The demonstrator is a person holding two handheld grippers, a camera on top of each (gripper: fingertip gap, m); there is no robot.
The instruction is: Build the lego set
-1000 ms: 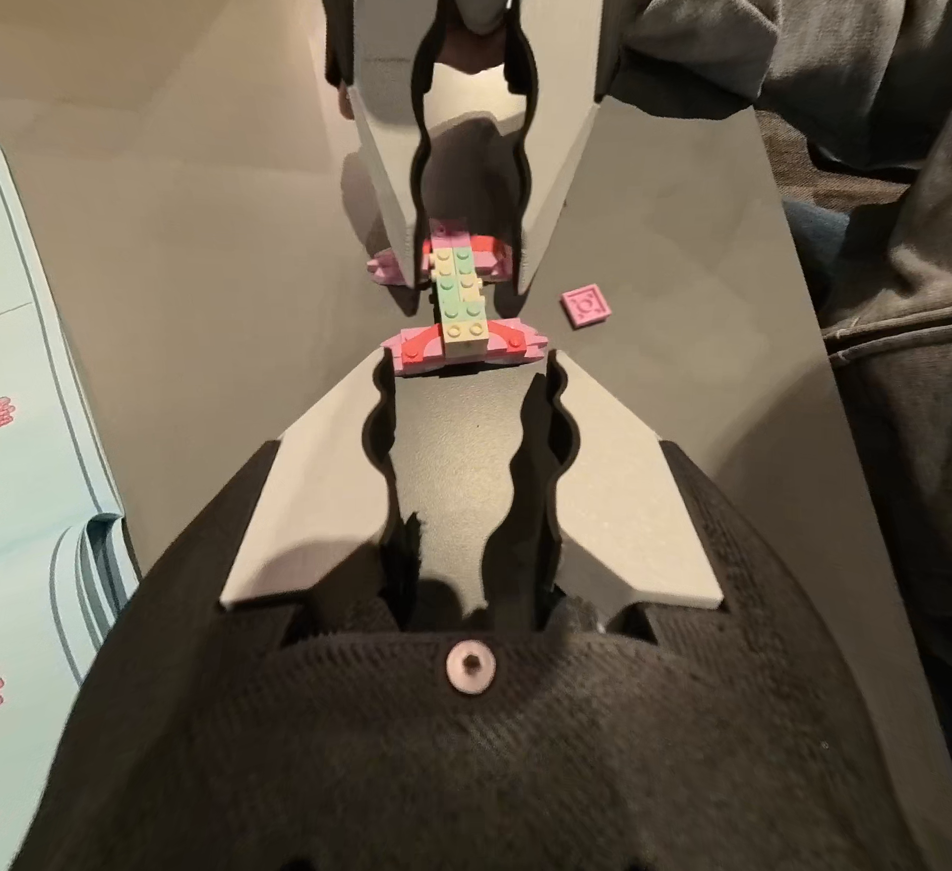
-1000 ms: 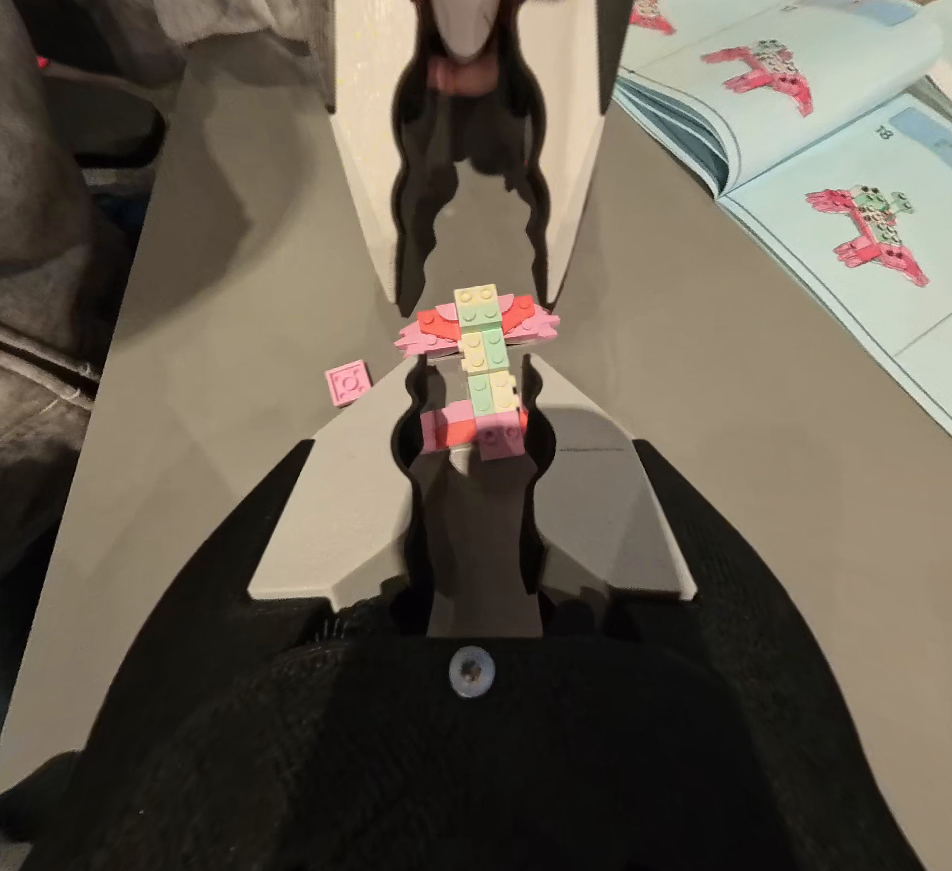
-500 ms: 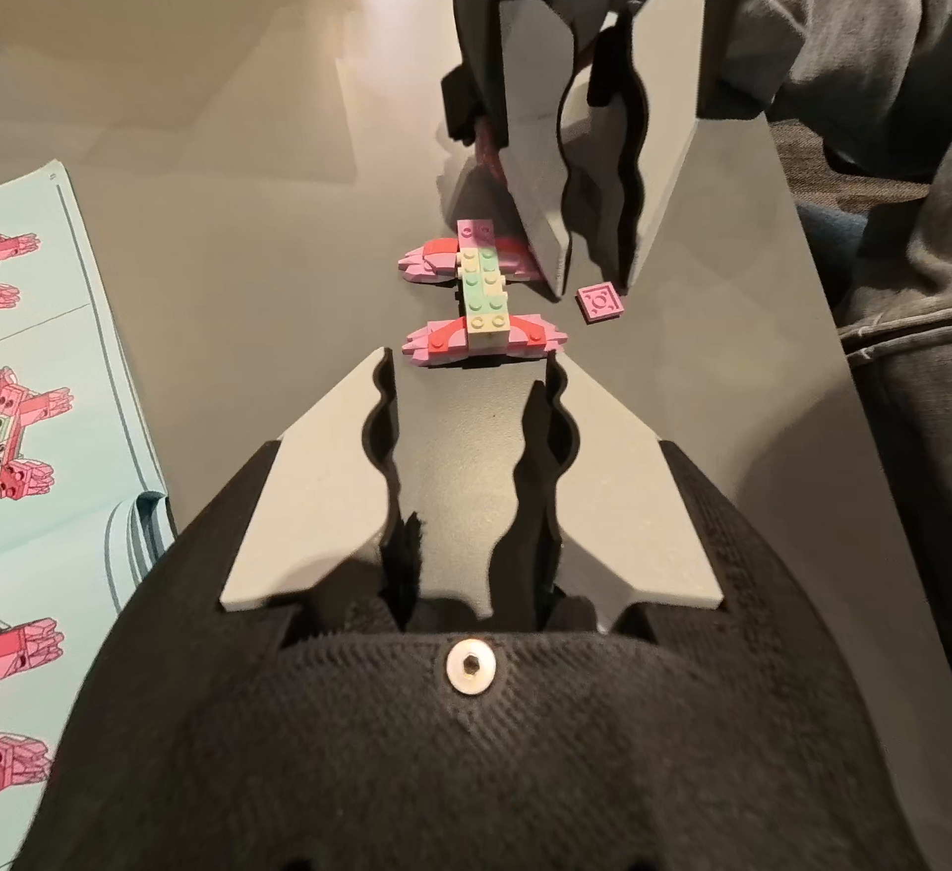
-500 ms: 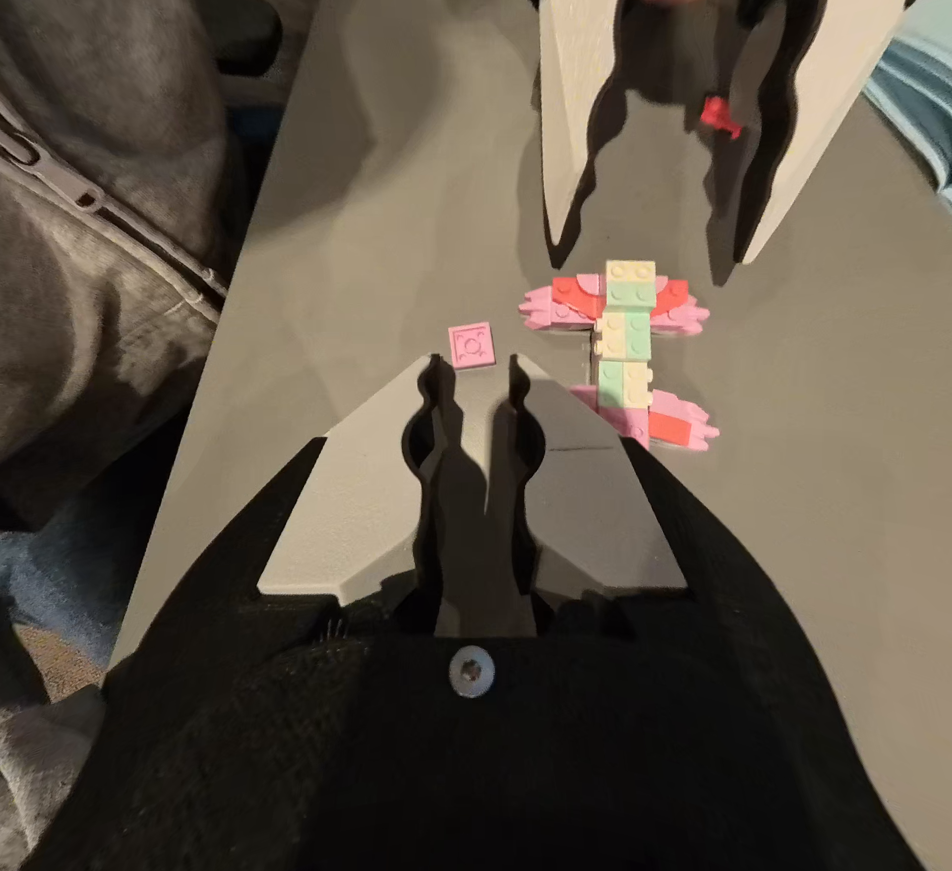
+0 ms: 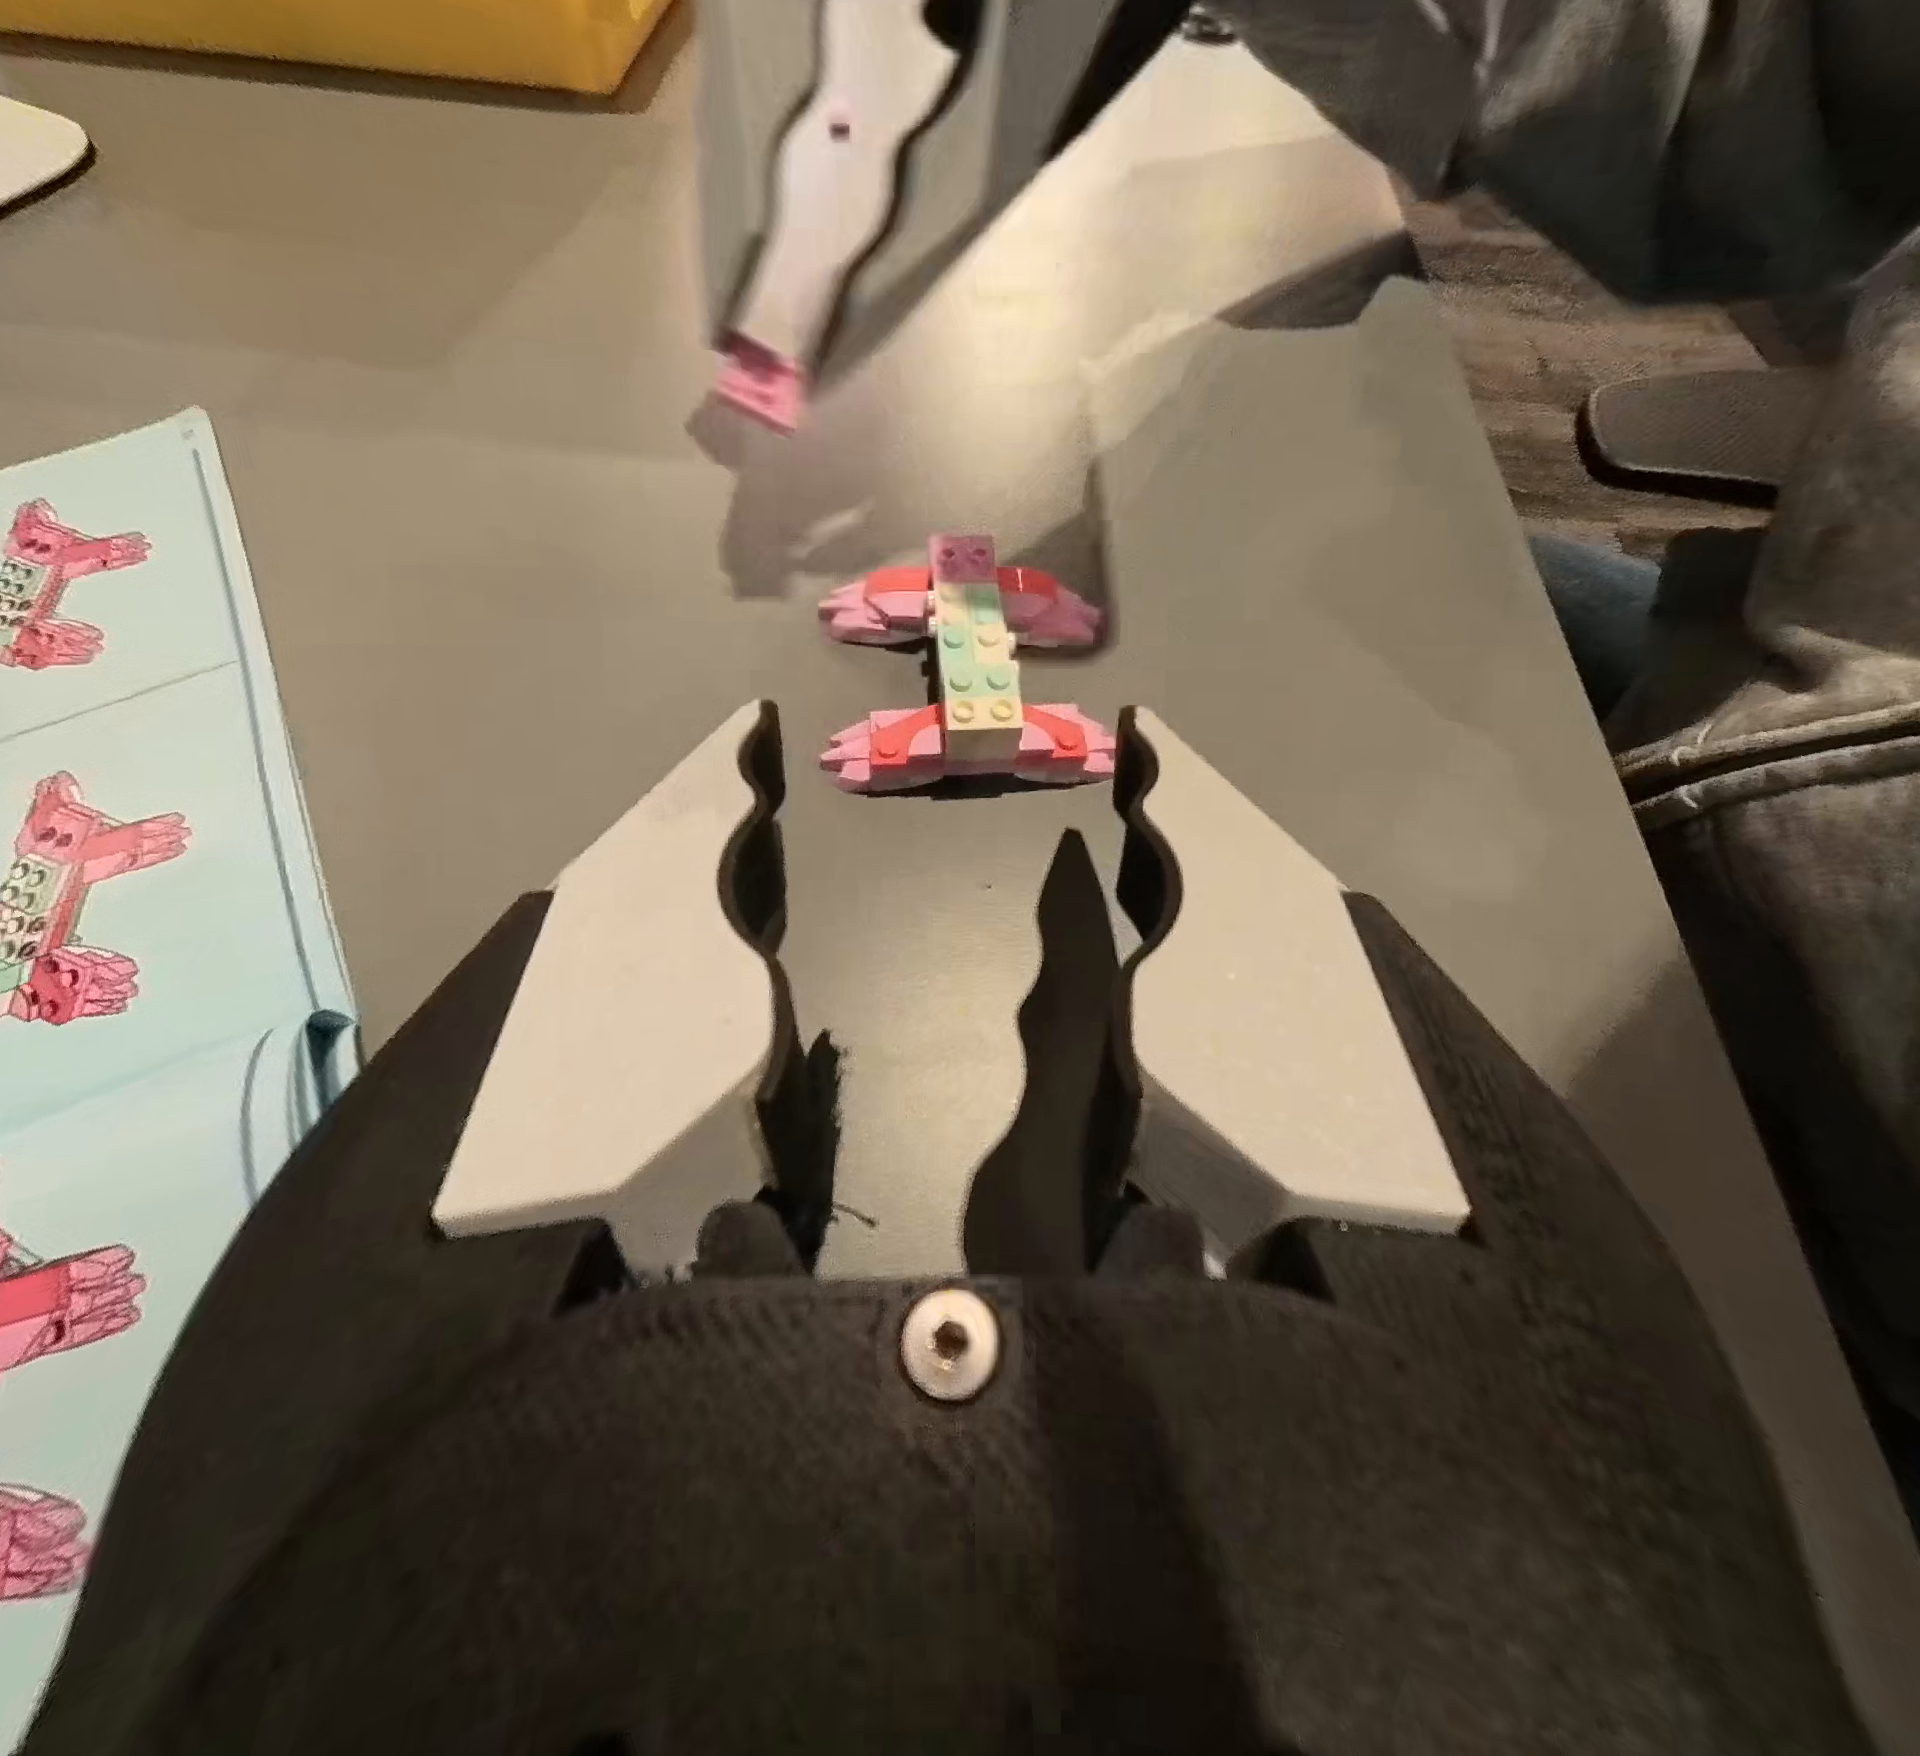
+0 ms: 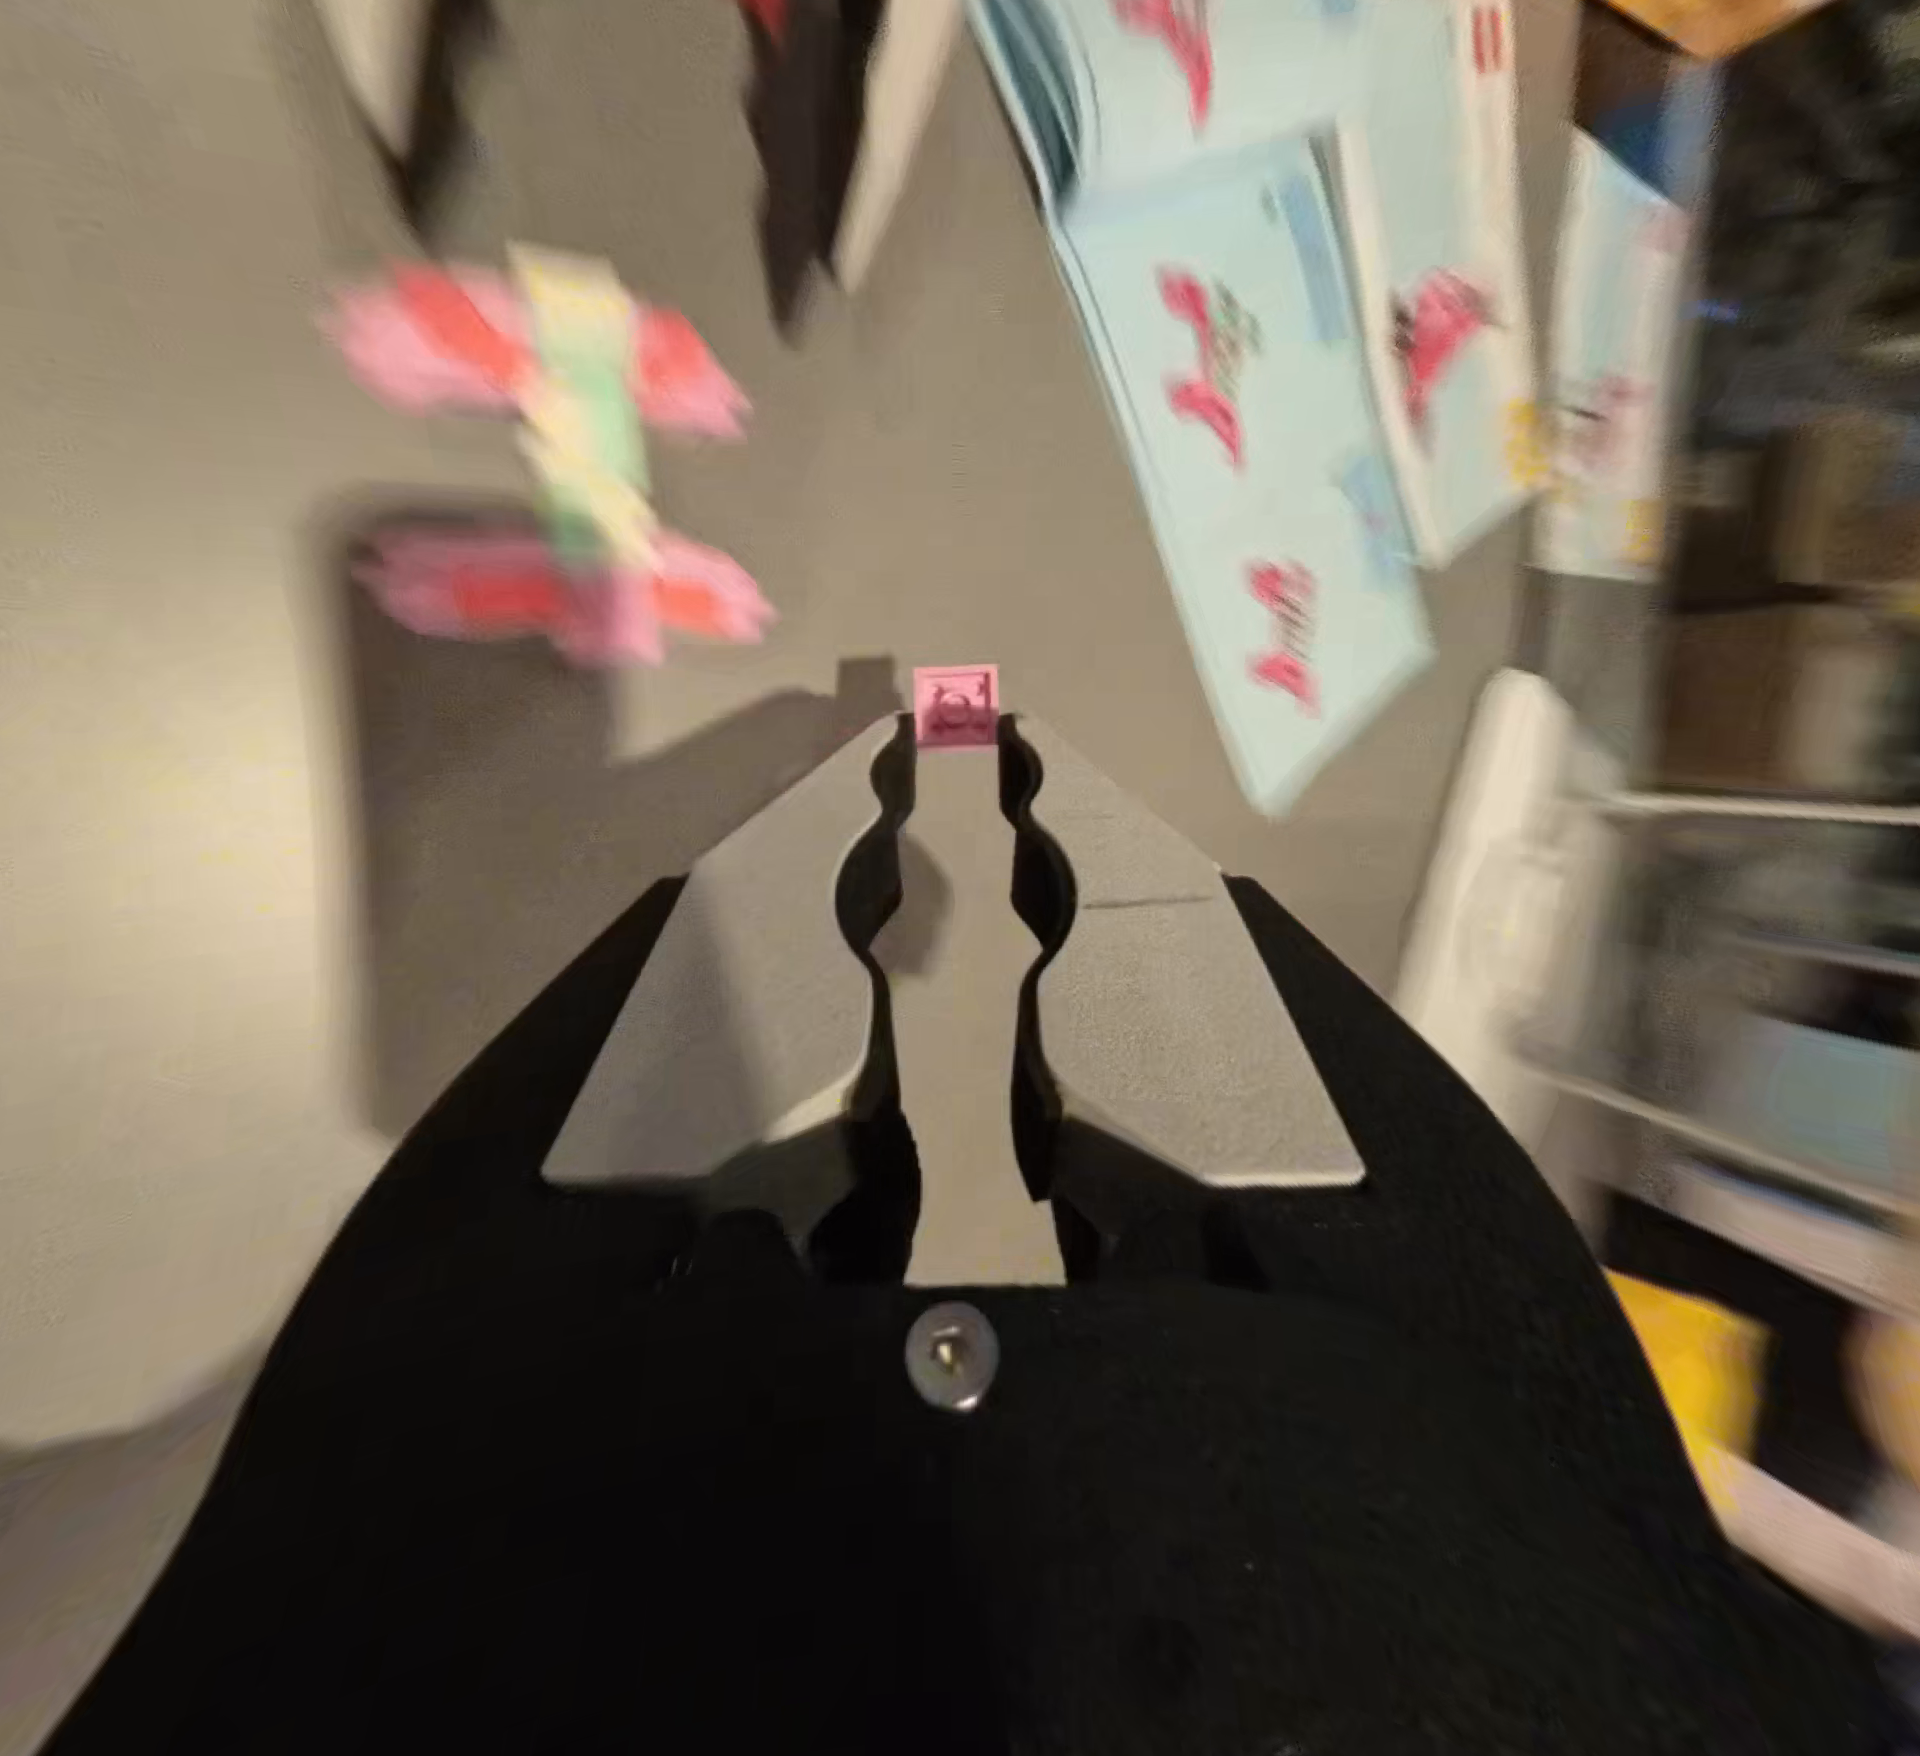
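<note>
Two grippers, right gripper [image 6: 954, 717] clamping pink square plate [image 6: 956, 709], left gripper [image 5: 948, 750] spread wide before pastel lego model [image 5: 966, 667], instruction booklet [image 5: 125, 771] print too small to read.

text: none legible | booklet [image 5: 156, 771] pics only | blur, maybe more

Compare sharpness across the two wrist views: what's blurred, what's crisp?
Right wrist view: heavy motion blur on the lego model and instruction booklet; only the right gripper and its pink plate stay crisp. Left wrist view: model and left gripper sharp, with the far gripper and plate smeared.
</note>
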